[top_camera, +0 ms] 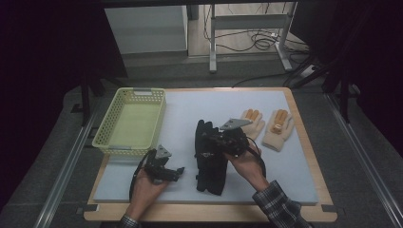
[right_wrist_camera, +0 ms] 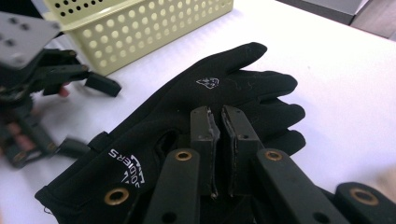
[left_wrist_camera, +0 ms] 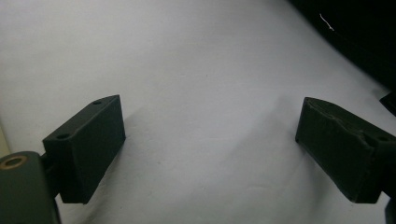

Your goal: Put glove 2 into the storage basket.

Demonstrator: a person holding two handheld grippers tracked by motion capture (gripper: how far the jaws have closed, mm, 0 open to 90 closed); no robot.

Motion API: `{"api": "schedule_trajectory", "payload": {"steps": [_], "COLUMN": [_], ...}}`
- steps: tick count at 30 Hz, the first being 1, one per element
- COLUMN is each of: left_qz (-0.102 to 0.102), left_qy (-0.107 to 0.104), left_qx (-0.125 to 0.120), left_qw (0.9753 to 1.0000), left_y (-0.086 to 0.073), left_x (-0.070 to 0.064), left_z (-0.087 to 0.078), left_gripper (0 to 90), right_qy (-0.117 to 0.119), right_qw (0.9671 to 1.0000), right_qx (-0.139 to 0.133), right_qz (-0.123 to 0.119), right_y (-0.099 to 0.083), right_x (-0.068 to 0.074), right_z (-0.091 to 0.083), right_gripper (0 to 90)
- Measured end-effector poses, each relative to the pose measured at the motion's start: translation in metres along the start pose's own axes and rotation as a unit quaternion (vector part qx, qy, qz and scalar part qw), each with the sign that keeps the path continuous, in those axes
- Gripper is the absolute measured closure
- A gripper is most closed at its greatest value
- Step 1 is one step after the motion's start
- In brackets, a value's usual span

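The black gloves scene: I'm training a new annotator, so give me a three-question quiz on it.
1. True or false: the right gripper has its jaws closed over the black gloves.
2. How do the left gripper jaws stand: A wide apart, B pressed together?
3. Fill in: the yellow basket lies at the pad's far ____ corner in the high view.

Key: 1 true; 2 A; 3 left.
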State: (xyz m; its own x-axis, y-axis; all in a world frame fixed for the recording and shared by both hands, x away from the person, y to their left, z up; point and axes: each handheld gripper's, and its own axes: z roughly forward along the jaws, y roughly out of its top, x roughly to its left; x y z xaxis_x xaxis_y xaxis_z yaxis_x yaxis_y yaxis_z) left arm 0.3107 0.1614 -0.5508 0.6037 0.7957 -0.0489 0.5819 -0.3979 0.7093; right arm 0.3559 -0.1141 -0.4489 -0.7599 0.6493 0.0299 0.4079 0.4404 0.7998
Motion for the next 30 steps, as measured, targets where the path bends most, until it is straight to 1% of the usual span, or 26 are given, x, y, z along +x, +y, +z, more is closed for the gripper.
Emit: {"api": "schedule_trajectory", "payload": {"steps": [3,6,8,10,13,16,18,19,20,21,22,23,24,26,28,30], "left_qz": [-0.001,-0.001,0.001,0.001,-0.001,0.0,0.001,0.001,0.0,0.0,0.0,0.0,0.0,0.0,0.0,0.0], "left_qy": [0.0,-0.001,0.0,0.0,0.0,0.0,0.0,0.0,0.0,0.0,0.0,0.0,0.0,0.0,0.0,0.0], "left_qx": [-0.001,0.0,0.001,0.001,-0.001,0.001,0.001,0.001,0.001,0.001,0.001,0.001,0.001,0.001,0.001,0.001], "left_qw": [1.0,1.0,1.0,1.0,1.0,1.0,1.0,1.0,1.0,1.0,1.0,1.0,1.0,1.0,1.0,1.0], "left_y": [0.0,0.0,0.0,0.0,0.0,0.0,0.0,0.0,0.0,0.0,0.0,0.0,0.0,0.0,0.0,0.0], "left_x": [0.0,0.0,0.0,0.0,0.0,0.0,0.0,0.0,0.0,0.0,0.0,0.0,0.0,0.0,0.0,0.0], "left_z": [0.0,0.0,0.0,0.0,0.0,0.0,0.0,0.0,0.0,0.0,0.0,0.0,0.0,0.0,0.0,0.0], "left_gripper": [8.3,8.3,8.3,8.3,8.3,8.3,8.3,8.3,8.3,8.3,8.3,8.3,8.3,8.3,8.3,8.3], "right_qy": [-0.006,-0.013,-0.014,-0.021,-0.034,-0.042,-0.044,-0.042,-0.042,-0.038,-0.034,-0.036,-0.039,-0.03,-0.032,-0.03], "right_qw": [1.0,0.9999,0.9998,0.9997,0.9992,0.9984,0.9983,0.9984,0.9984,0.9985,0.9988,0.9989,0.9988,0.9993,0.9993,0.9995], "right_qx": [0.003,0.005,0.002,-0.001,-0.009,-0.015,-0.007,0.003,0.003,0.006,0.013,0.018,0.019,0.017,0.018,0.012], "right_qz": [0.004,0.004,0.012,0.015,0.021,0.035,0.039,0.038,0.038,0.039,0.033,0.026,0.021,0.016,0.006,0.006], "right_y": [-0.012,-0.026,-0.033,-0.04,-0.048,-0.054,-0.06,-0.066,-0.066,-0.069,-0.072,-0.072,-0.073,-0.071,-0.07,-0.071], "right_x": [0.007,0.016,0.021,0.027,0.032,0.032,0.031,0.031,0.031,0.031,0.031,0.03,0.03,0.026,0.022,0.015], "right_z": [-0.011,-0.018,-0.021,-0.023,-0.019,-0.01,-0.003,0.004,0.004,0.007,0.009,0.009,0.009,0.005,-0.002,-0.01], "right_gripper": [82.2,81.9,81.9,81.8,81.8,81.7,81.5,79.9,79.9,77.4,71.4,68.2,64.9,55.7,51.4,50.0]}}
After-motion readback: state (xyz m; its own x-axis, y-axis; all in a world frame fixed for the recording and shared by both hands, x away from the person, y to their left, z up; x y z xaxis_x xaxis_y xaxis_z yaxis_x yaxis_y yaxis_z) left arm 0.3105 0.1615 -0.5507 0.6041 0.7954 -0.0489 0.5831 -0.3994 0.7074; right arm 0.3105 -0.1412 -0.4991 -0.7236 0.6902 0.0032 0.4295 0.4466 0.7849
